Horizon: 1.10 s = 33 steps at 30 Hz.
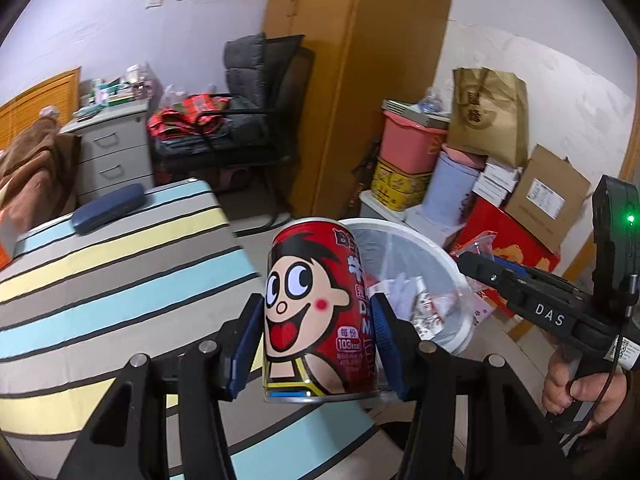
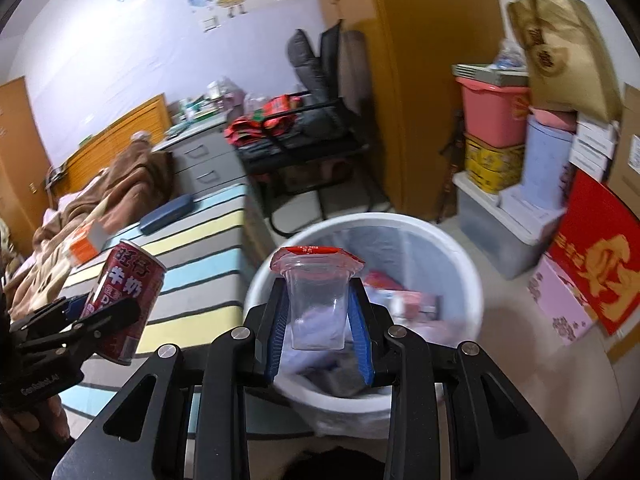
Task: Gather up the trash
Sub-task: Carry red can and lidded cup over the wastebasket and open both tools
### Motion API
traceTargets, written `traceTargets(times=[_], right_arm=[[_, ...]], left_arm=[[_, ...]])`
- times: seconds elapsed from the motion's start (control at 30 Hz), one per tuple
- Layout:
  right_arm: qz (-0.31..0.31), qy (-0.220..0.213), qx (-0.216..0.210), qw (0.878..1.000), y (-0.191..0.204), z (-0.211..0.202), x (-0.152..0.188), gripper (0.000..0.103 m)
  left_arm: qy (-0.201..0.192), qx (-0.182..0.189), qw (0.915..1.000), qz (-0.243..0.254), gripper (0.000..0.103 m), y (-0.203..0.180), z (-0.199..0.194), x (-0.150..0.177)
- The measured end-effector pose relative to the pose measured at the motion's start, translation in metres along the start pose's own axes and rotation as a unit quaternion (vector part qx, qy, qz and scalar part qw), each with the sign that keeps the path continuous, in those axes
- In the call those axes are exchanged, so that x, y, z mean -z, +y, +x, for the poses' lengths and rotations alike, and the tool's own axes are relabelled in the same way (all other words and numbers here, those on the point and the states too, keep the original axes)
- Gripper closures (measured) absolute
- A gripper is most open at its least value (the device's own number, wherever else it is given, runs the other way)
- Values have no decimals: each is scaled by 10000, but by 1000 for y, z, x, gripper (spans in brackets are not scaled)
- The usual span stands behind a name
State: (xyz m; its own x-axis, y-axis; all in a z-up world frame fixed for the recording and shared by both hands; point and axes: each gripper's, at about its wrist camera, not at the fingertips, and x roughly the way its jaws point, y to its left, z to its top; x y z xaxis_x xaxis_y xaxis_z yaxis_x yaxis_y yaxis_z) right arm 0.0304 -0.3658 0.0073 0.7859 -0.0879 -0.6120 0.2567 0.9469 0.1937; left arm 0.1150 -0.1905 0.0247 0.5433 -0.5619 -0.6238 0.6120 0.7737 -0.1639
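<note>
I take the white trash bin [image 2: 460, 280] as my landmark. The striped bed [image 1: 100, 272] lies just left of it. My left gripper [image 1: 316, 332] has its fingers clamped on the red milk can [image 1: 316, 312], upright, near the bin's left rim, over the bed's edge. The can looks stiff and slick, so I judge the mid-wall grip is right. My right gripper [image 2: 320, 320] has its fingers clamped on a clear plastic cup [image 2: 318, 304] with a red foil lid, above the bin's mouth. The cup seems light and crushable, best held gently below the rim.
</note>
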Motion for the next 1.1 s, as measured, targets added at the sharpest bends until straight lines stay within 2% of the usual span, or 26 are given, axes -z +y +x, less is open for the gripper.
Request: traceTargets(times=[0.23, 0.4, 0.5, 0.87, 0.93, 0.97, 1.03, 1.07, 1.1], right_arm=[[147, 165, 265, 9994, -28, 7, 1, 72], [227, 333, 363, 9985, -43, 18, 2, 72], [278, 418, 435, 9978, -51, 23, 2, 72], [145, 743, 528, 9957, -58, 47, -2, 72], [129, 760, 607, 9952, -60, 48, -2, 72], [156, 770, 602, 9951, -61, 49, -3, 69], [218, 797, 575, 9949, -64, 50, -4, 56], [249, 797, 565, 9949, -66, 49, -4, 46], [267, 780, 555, 9950, -67, 48, -4, 43]], left_arm=[[273, 293, 9992, 58, 48, -25, 36, -7], [430, 234, 9986, 215, 48, -39, 58, -9], [527, 333, 9979, 172, 48, -43, 69, -10], [702, 389, 9965, 224, 47, -54, 100, -16], [701, 456, 9963, 186, 42, -52, 101, -17], [675, 423, 9966, 189, 35, -52, 102, -17], [675, 386, 9968, 199, 34, -52, 103, -17], [704, 416, 9965, 191, 34, -51, 104, -17], [688, 421, 9966, 170, 34, -51, 103, -17]])
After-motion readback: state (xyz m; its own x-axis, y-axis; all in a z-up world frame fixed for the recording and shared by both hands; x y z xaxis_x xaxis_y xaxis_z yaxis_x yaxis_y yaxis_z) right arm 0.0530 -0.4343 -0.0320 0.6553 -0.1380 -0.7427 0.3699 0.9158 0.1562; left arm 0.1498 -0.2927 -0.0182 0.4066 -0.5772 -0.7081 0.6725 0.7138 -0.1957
